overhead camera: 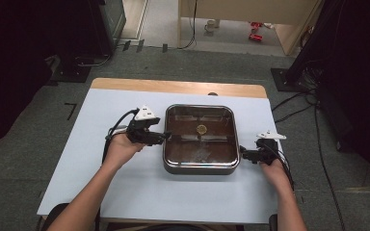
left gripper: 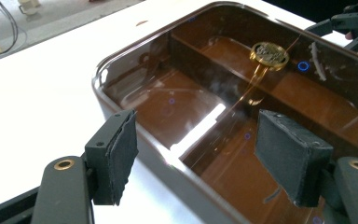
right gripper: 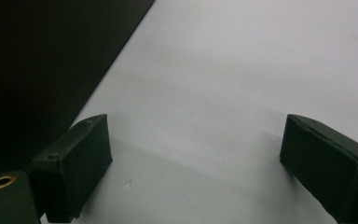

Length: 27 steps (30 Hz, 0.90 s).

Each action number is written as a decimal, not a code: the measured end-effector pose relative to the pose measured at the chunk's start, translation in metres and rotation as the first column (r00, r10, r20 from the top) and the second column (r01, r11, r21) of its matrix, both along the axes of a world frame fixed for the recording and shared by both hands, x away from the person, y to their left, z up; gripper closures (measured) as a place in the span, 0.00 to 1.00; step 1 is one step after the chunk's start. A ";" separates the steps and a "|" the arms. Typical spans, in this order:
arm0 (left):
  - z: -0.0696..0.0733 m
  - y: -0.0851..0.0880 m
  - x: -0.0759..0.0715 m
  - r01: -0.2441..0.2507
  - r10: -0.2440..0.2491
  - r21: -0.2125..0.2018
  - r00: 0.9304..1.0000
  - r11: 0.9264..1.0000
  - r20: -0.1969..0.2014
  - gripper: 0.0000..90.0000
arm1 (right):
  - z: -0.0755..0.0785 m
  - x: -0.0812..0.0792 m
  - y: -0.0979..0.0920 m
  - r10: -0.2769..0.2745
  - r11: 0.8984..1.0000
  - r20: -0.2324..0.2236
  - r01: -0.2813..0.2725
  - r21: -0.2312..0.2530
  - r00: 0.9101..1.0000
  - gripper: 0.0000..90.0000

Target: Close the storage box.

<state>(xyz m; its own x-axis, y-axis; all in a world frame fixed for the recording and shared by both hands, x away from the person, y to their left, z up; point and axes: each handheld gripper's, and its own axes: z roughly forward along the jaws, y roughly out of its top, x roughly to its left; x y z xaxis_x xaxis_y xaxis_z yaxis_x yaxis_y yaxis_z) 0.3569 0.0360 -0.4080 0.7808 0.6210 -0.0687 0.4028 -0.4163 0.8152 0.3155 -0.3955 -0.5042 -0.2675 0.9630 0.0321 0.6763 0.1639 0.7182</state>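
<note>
- High view: a square metal pan (overhead camera: 201, 139) with a brown-tinted glass lid sits at the middle of the white surface (overhead camera: 125, 192). A small brass knob (overhead camera: 202, 128) marks the lid's centre. The left tongs (overhead camera: 163, 137) lie at the pan's left rim, held in the person's left hand (overhead camera: 121, 148); the right tongs (overhead camera: 242, 153) lie just beside the pan's lower right corner, held in the right hand (overhead camera: 272, 169).
- Left gripper view: the left tongs (left gripper: 196, 156) stand parted, straddling the pan's near rim (left gripper: 168, 163); one pad (left gripper: 119, 156) hangs outside the pan over the surface, the other pad (left gripper: 291, 154) over the glass lid (left gripper: 205, 93). Neither pad presses on the rim. The knob (left gripper: 269, 53) lies farther off on the lid.
- Right gripper view: the right tongs (right gripper: 193, 163) stand wide apart over the bare surface (right gripper: 242, 70), nothing between them. The pan's dark wall (right gripper: 37, 70) rises at the upper left, just beside one pad (right gripper: 77, 165).
</note>
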 end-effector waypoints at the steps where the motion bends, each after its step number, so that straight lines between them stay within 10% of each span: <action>1: -0.002 0.008 0.000 -0.013 0.013 -0.002 1.000 1.000 0.002 0.32 | 0.000 0.000 0.000 0.000 1.000 0.000 0.000 0.000 1.000 0.09; 17: -0.041 0.068 0.014 -0.180 0.180 0.071 0.984 0.981 0.008 0.31 | 0.000 0.000 0.000 0.000 1.000 0.000 0.000 0.001 1.000 0.09; 27: -0.071 0.081 0.029 -0.199 0.203 0.130 0.979 0.971 -0.021 0.31 | 0.000 0.000 0.000 -0.001 1.000 -0.001 0.001 0.002 1.000 0.09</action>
<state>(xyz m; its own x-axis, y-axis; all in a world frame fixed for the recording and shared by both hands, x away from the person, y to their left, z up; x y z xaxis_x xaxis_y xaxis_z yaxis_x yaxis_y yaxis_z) 0.3864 0.1173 -0.4792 0.6377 0.7703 -0.0036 0.5150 -0.4229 0.7456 0.3155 -0.3954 -0.5042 -0.2665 0.9632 0.0344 0.6771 0.1617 0.7179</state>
